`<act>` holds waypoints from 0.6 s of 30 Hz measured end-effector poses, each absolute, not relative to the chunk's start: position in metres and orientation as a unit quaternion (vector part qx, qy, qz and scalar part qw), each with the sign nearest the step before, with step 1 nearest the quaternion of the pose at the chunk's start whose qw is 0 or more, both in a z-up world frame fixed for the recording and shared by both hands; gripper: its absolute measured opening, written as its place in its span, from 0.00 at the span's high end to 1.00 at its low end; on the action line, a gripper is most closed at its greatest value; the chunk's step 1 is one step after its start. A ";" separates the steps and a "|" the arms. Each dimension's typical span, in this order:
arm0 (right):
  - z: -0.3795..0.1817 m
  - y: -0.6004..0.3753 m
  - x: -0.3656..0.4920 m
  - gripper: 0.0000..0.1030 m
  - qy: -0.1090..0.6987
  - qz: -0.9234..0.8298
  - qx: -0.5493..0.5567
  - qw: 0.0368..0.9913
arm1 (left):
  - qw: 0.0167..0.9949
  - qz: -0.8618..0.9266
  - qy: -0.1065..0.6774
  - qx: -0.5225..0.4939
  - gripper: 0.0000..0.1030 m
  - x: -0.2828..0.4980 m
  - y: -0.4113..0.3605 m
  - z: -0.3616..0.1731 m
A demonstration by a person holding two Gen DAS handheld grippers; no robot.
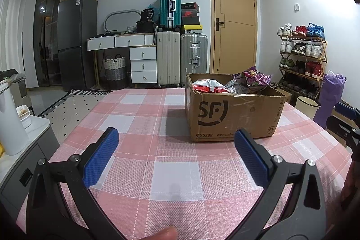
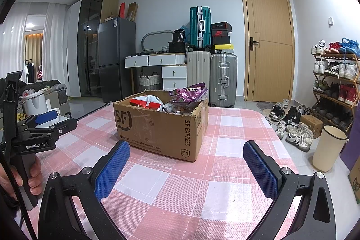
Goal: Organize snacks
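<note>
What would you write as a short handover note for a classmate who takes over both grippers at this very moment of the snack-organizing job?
Left gripper: open, empty, above the checked tablecloth, short of the box.
Right gripper: open, empty, also short of the box.
Cardboard box: upright on the table, top open, nearer the far edge.
Snacks: red-and-white bag and purple bag inside the box, purple one sticking above the rim.
Done: no snack lies on the cloth.
Left: any further sorting of the bags; nothing is gripped.

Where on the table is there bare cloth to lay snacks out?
Free: the checked cloth left of the cardboard box, and the patch between box and tongs. A narrower strip runs along its right. Crowded: inside the box, with snack bags piled high.
</note>
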State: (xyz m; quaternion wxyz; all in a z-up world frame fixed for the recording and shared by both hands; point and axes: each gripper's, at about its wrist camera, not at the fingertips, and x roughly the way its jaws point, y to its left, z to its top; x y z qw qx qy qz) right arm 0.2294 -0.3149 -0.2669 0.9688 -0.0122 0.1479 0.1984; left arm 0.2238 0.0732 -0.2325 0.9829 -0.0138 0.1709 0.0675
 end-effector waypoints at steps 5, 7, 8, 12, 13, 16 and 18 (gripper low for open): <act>-0.265 -0.315 0.228 0.01 0.147 0.198 -0.013 0.969 | 0.983 0.067 0.171 -0.014 0.00 0.223 0.074 -0.232; -0.265 -0.315 0.228 0.01 0.148 0.198 -0.013 0.969 | 0.983 0.067 0.171 -0.014 0.00 0.223 0.074 -0.232; -0.265 -0.315 0.228 0.01 0.147 0.198 -0.013 0.969 | 0.983 0.068 0.171 -0.014 0.00 0.223 0.074 -0.232; -0.267 -0.315 0.229 0.01 0.148 0.198 -0.013 0.969 | 0.983 0.070 0.171 -0.015 0.00 0.223 0.075 -0.231; -0.265 -0.315 0.228 0.01 0.148 0.198 -0.013 0.969 | 0.982 0.073 0.171 -0.016 0.00 0.225 0.074 -0.232; -0.266 -0.315 0.229 0.01 0.148 0.198 -0.013 0.969 | 0.982 0.074 0.174 -0.019 0.00 0.230 0.071 -0.235; -0.265 -0.315 0.228 0.01 0.148 0.198 -0.013 0.969 | 0.982 0.072 0.174 -0.018 0.00 0.234 0.068 -0.240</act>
